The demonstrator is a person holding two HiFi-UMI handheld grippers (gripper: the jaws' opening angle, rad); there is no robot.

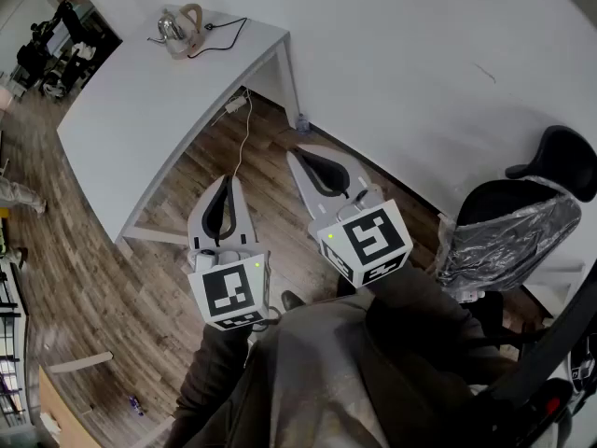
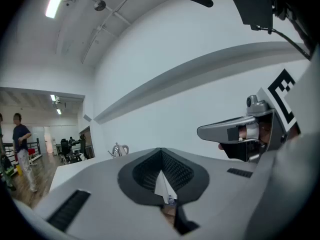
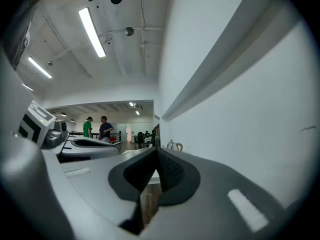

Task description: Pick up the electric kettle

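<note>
The electric kettle, silvery with a light curved handle, stands on its base at the far corner of a white table, well ahead of both grippers. It shows small and distant in the left gripper view and the right gripper view. My left gripper is held level over the wood floor with its jaws together and nothing between them. Beside it, my right gripper is also shut and holds nothing.
A black cord runs from the kettle's base across the table, and a white cable hangs under it. A black office chair wrapped in plastic stands at the right. A white wall runs alongside. People stand far off.
</note>
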